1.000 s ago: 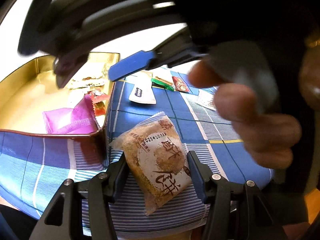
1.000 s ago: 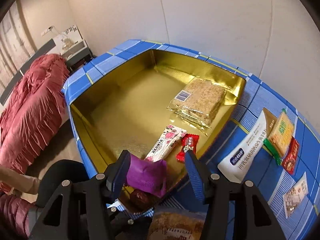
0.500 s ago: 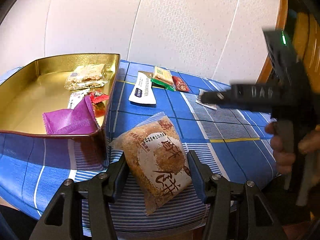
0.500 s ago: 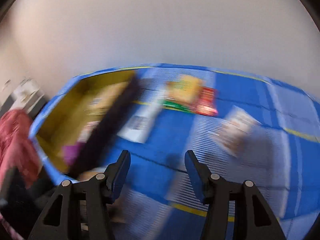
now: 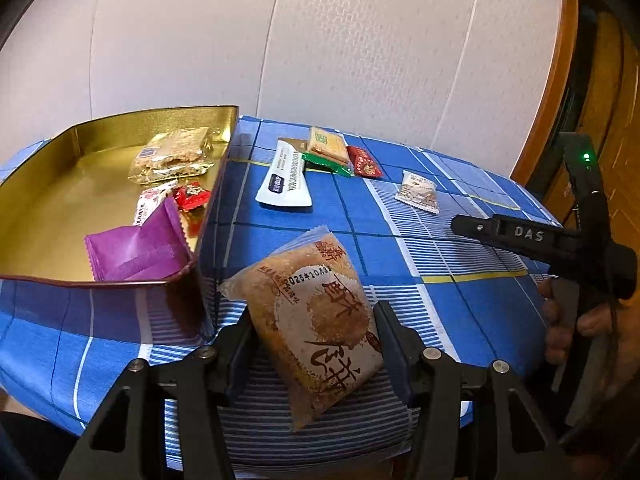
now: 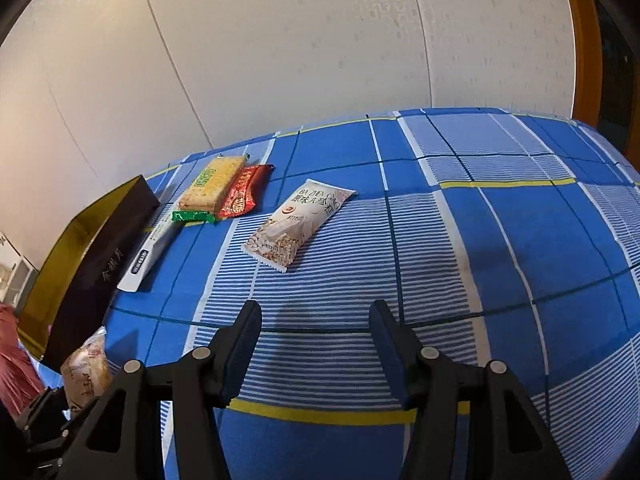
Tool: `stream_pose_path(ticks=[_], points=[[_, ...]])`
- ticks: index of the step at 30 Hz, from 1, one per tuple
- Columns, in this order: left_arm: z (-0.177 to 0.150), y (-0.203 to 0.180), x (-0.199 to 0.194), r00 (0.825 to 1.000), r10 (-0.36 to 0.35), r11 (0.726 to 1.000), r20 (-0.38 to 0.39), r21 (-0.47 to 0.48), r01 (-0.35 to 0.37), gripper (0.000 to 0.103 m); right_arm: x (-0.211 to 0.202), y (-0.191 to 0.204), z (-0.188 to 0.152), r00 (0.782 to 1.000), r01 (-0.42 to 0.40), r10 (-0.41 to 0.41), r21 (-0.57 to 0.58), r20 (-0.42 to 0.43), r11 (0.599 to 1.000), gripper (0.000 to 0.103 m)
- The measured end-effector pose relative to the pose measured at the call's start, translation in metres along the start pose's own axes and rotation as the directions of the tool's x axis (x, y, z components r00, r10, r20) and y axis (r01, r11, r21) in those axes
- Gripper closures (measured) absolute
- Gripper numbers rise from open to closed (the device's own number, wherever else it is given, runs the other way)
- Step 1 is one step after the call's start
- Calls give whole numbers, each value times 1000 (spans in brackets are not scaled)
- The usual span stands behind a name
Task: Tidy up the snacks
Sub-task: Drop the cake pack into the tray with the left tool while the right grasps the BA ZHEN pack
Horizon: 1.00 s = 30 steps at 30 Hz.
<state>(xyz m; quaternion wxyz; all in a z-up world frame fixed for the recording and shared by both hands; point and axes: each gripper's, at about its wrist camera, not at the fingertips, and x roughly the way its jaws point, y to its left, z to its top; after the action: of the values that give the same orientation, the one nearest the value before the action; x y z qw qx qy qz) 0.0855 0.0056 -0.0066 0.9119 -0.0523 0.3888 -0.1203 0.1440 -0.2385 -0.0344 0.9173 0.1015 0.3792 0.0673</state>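
Observation:
My left gripper (image 5: pixel 312 332) is shut on a brown pastry packet (image 5: pixel 304 292) with red lettering, held tilted near the front of the blue checked tablecloth. The same packet (image 6: pixel 86 368) shows at the lower left of the right wrist view. A gold tin (image 5: pixel 60 200) at the left holds a purple packet (image 5: pixel 136 252), a clear cracker pack (image 5: pixel 172 156) and small red and pink sweets. My right gripper (image 6: pixel 316 320) stands open and empty over the striped cloth, a short way before a white packet (image 6: pixel 298 224). From the left wrist view, the right gripper (image 5: pixel 460 225) reaches in from the right.
A yellow cracker pack (image 6: pixel 212 184), a red packet (image 6: pixel 242 196) and a long white sachet (image 6: pixel 148 256) lie beside the tin's dark outer wall (image 6: pixel 100 256). A white wall stands behind the table and a wooden door frame (image 5: pixel 560 100) is at the right.
My right gripper has swung from above the tin to the right side of the table and rolled level. The left gripper and its pastry packet have stayed put.

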Motion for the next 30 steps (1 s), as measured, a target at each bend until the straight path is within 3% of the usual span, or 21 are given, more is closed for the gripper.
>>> stream_pose_path(ticks=[9,18,25,30], points=[[8,-7,-12,999,-32,999,23,0,32,47,4,12,-5,998,55,-54,-78,13,995,39],[37,6,-44,993,-34,998,109,-50,39,47,3,15,-5,998,66,-65,-89,16,994,39],[62,46,-58,988,53,989,145,-143,-32,47,3,17,-5,997,74,-73,-95,16,993,39],[75,89,-57,983,139,971,119,-212,-112,47,3,17,-4,997,76,-75,-97,16,992,39]])
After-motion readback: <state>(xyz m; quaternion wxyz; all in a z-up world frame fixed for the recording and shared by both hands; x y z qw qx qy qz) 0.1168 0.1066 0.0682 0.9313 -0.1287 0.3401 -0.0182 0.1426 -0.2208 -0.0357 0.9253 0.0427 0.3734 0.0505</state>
